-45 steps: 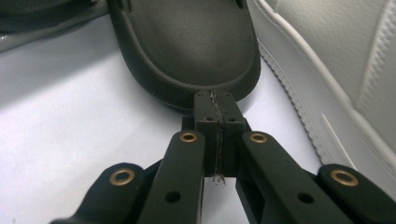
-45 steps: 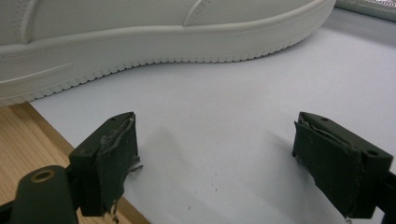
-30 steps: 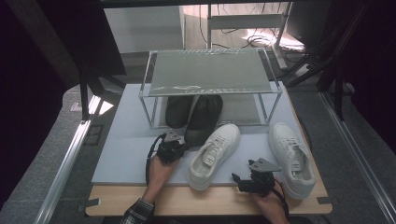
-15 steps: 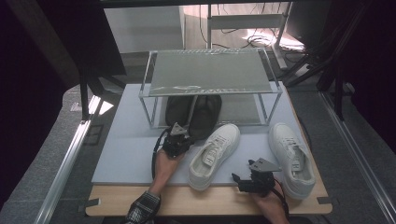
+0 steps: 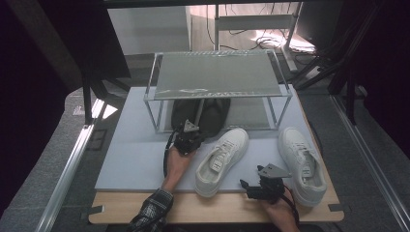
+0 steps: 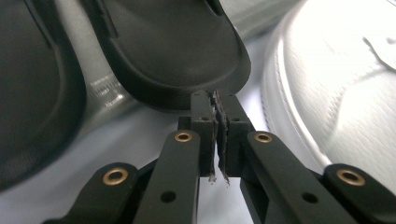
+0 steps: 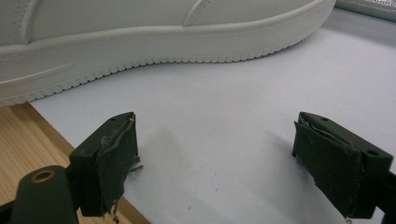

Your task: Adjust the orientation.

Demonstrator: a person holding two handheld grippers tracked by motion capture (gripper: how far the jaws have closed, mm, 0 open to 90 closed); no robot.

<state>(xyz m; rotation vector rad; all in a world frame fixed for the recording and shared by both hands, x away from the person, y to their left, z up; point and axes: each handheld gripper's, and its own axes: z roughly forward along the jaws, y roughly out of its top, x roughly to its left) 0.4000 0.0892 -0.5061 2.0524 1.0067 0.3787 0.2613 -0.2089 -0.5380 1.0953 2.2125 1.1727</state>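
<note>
Left gripper (image 6: 218, 100), jaws shut on nothing, noses against the toe of the black rubber slipper (image 6: 173, 51) under the clear two-tier rack (image 5: 217, 92). Best push it squarely inward, clear of the white leather sneaker (image 6: 336, 88). Right gripper (image 7: 215, 158) rests open.

Dim surroundings, soft close-up blur

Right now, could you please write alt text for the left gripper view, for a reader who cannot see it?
The left gripper, jaws shut with nothing between them, points at the edge of a black slipper. A second black slipper lies at the left, and a white sneaker at the right.
</note>
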